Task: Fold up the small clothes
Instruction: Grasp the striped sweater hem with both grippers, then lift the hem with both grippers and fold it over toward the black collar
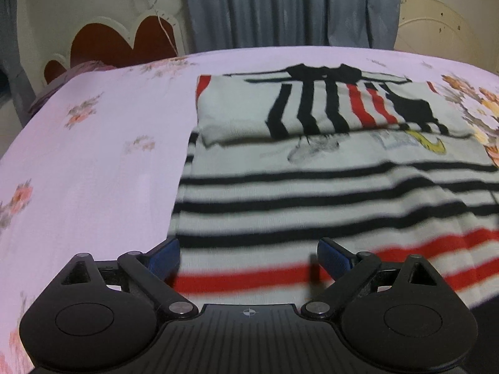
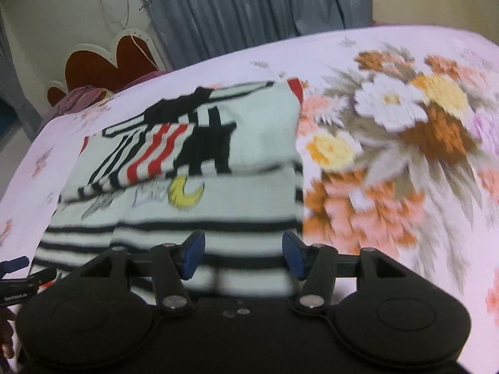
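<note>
Lying flat on the pink floral bedsheet [image 1: 93, 143], striped shirt [image 1: 312, 193] sits mid-bed, far part already doubled toward the near side, so sleeves and black collar stack on the chest print; reads as first fold done, near hem still to bring up

Left gripper [image 1: 249, 258] hovering over near-left edge of shirt, jaws wide apart, nothing between the blue pads [image 1: 165, 258], only the red stripe showing through the gap. Right gripper [image 2: 243, 255] over near-right side of shirt, close to its right edge, jaws apart about halfway, no cloth pinched as far as visible. Spaced one per side, probably to take both near corners at once and keep the fold square

Folded flap edge [image 1: 280, 137] casting a shadow line across the yellow moon print [image 2: 185, 196], so print half covered

Hard to make out:
- near hem and both near corners hidden under gripper bodies in both views
- heavy motion blur on near stripes and on the big flower print [image 2: 389, 131], so no call on wrinkles there
- dark vertical smear by left gripper's right pad, unclear whether shadow or thread
- left gripper's tip only just visible at left edge of right wrist view
- text beside the moon unreadable
- grey curtain [image 1: 280, 6] and red headboard [image 1: 124, 40] far behind, bed's far edge cut by them
</note>
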Motion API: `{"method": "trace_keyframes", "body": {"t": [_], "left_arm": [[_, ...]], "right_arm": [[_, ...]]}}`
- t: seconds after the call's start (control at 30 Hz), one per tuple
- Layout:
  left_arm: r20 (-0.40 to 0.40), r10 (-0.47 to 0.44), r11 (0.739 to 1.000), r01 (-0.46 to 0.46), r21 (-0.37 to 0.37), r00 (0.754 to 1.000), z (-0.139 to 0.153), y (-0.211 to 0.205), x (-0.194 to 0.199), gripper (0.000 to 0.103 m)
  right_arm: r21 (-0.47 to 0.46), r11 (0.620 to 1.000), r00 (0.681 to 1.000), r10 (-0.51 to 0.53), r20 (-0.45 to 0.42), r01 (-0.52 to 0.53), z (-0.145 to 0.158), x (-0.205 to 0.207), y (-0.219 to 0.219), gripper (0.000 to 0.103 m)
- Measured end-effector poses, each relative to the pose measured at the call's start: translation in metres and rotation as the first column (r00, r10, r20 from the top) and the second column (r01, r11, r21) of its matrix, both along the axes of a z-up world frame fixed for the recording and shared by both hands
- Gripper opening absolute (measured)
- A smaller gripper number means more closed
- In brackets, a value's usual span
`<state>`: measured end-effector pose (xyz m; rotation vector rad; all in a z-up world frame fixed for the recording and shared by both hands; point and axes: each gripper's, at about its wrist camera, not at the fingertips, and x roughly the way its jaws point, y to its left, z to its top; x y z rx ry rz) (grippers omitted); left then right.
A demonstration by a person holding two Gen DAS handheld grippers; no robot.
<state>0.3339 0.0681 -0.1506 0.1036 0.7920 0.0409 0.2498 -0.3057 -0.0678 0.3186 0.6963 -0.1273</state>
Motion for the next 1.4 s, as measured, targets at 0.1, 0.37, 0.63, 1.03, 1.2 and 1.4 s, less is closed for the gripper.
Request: {"method": "trace_keyframes", "body": {"t": [0.1, 0.37, 0.63, 1.03, 1.2, 1.4], "left_arm": [[-0.009, 0.020, 1.000, -0.020, 0.004, 1.000, -0.004, 0.002, -0.024, 0.094], [-0.061, 0.094, 0.966, -0.106, -0.237, 0.994, -0.019, 0.043, -0.089, 0.085], [-0.069, 0.001, 0.842, -0.038, -0.538, 0.998, -0.030, 0.081, -0.120, 0.079], [-0.020, -0.015, 0.727, -0.003, -0.686, 1.000, -0.043, 0.095, -0.076, 0.079], [-0.012, 0.019, 0.822, -0.022, -0.570, 1.000, -0.039, 0.086, -0.081, 0.026], [0.041, 0.093, 0.770, -0.046, -0.636, 0.995, -0.016, 0.103, -0.086, 0.006]], "right_arm": [[0.041, 0.999, 1.000, 0.013, -0.004, -0.013, -0.008, -0.024, -0.002, 0.053], [0.176, 0.984, 0.999, 0.023, -0.035, -0.017, -0.040, -0.088, 0.001, 0.054], [0.406, 0.913, 0.999, 0.047, 0.008, -0.046, -0.067, -0.138, 0.000, 0.053], [0.554, 0.828, 0.996, 0.071, 0.050, -0.086, -0.086, -0.118, 0.004, 0.029], [0.541, 0.835, 0.995, 0.090, 0.037, -0.096, -0.092, -0.119, 0.001, 0.006], [0.503, 0.842, 0.976, 0.120, 0.180, -0.197, -0.057, -0.122, -0.005, 0.005]]}}
